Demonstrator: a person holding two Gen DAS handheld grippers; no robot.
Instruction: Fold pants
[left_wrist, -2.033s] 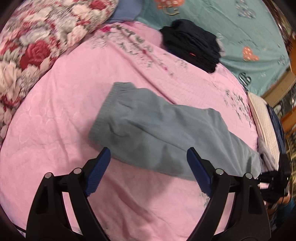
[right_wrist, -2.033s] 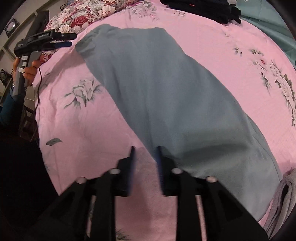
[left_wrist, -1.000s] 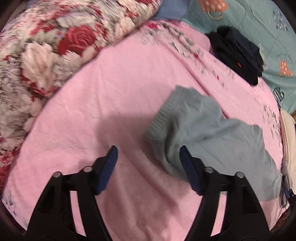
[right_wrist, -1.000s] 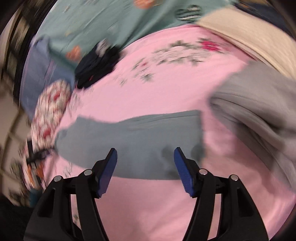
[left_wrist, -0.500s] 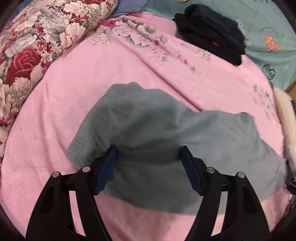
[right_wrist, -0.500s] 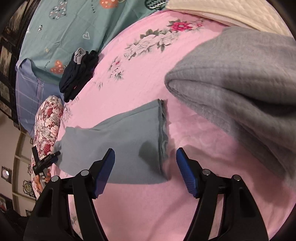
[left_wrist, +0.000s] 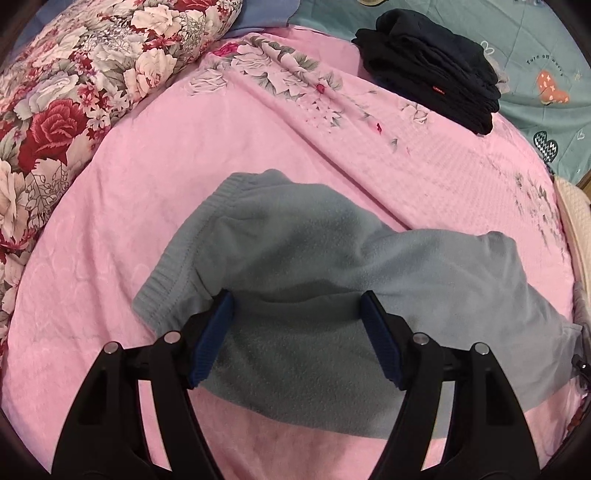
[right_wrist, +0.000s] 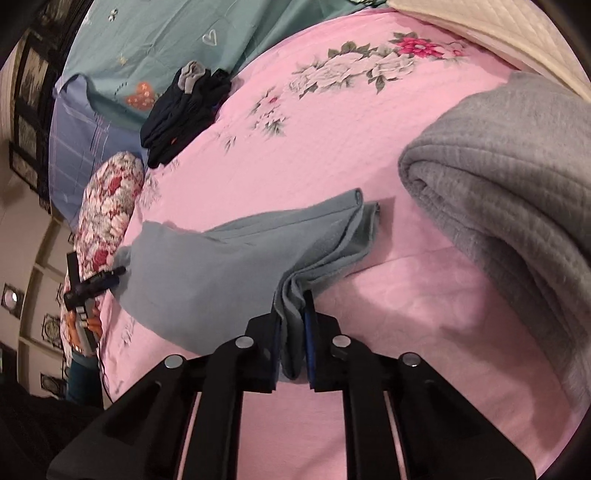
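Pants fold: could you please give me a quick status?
Right gripper shut on pants hem end. Left gripper open over waistband end. Grey blanket alongside.

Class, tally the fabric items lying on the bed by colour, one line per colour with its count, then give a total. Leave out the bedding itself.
Blue-grey: 1, the pants
Dark navy or black: 1, the folded pile
Light grey: 1, the knit blanket
Red-and-white floral: 1, the pillow
Total: 4

Surface: pink floral bedspread (left_wrist: 155, 177)
On it: grey-blue pants (left_wrist: 314, 266), dark folded clothes (left_wrist: 432, 62), grey blanket (right_wrist: 517, 177), rose-print pillow (left_wrist: 74, 81)
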